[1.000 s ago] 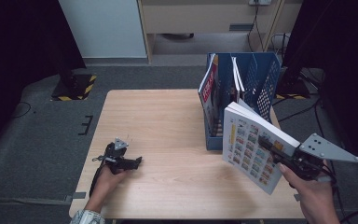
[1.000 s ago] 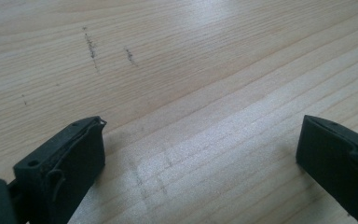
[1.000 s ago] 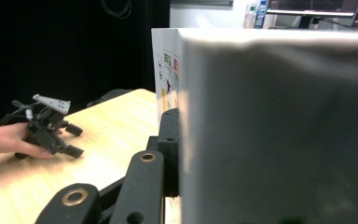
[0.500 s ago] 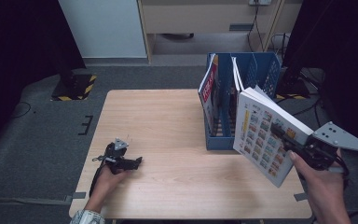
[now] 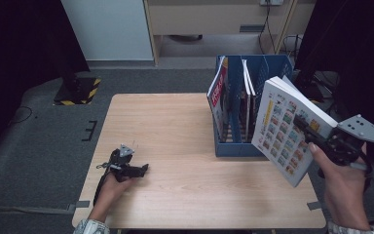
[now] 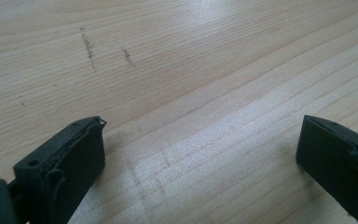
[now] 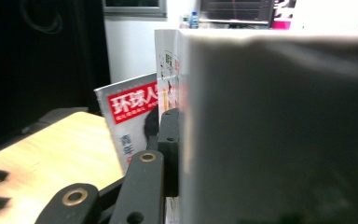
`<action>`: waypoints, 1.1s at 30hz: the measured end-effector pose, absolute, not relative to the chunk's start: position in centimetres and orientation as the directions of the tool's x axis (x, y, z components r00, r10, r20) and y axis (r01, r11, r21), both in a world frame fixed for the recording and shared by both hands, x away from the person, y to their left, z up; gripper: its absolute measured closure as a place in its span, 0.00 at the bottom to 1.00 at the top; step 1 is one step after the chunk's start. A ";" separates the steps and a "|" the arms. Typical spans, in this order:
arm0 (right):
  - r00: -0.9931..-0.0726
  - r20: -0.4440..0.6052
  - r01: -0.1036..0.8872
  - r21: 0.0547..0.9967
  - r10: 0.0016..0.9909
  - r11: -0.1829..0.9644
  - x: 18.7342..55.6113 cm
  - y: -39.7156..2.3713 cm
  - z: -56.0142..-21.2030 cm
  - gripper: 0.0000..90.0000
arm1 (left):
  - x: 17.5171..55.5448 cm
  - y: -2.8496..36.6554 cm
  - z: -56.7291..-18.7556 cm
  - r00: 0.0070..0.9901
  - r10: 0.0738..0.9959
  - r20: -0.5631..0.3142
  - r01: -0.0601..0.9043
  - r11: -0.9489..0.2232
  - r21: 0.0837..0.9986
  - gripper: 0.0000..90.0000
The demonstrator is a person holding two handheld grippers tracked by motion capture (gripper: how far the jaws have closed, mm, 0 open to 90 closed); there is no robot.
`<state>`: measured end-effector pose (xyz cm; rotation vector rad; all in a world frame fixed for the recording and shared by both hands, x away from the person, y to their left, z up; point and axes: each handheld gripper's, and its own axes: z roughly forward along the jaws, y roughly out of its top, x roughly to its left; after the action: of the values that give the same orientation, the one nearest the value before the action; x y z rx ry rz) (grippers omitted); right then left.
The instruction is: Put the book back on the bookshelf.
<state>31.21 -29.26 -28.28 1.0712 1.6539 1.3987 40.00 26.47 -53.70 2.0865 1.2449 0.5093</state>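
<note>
my right claw [image 5: 306, 127] is pinching the thick white book with rows of small colour pictures on its cover [image 5: 285, 129], clamped near its lower edge so the spine stays stiff. i hold it tilted in the air just right of the blue plastic file rack [image 5: 233, 146], above the rack's rim; in my judgement this lines it up for an empty slot. the red-and-white magazine [image 5: 218, 92] stands in the rack's leftmost slot. my left claw [image 5: 141, 169] rests spread and empty on the light wooden tabletop [image 5: 175, 122], well left of the rack, out of the way.
</note>
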 end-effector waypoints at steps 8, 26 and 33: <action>-0.314 0.019 0.174 0.984 0.949 0.038 33.7 -29.1 -27.8 0.82 | 40.0 26.4 -53.7 0.472 0.882 -0.003 0.628 -0.334 0.703 0.00; -0.182 -0.040 0.212 0.974 0.982 0.079 39.1 -28.8 -27.2 0.82 | 40.0 26.4 -53.7 0.474 0.881 -0.001 0.628 -0.338 0.701 0.00; -0.140 -0.038 0.216 0.974 0.989 0.068 41.2 -29.5 -27.0 0.82 | 40.0 26.4 -53.7 0.471 0.882 -0.003 0.628 -0.333 0.704 0.00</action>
<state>41.23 -29.52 -27.04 1.2631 1.4993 1.1550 40.00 26.39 -53.73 2.0771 1.2467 0.5089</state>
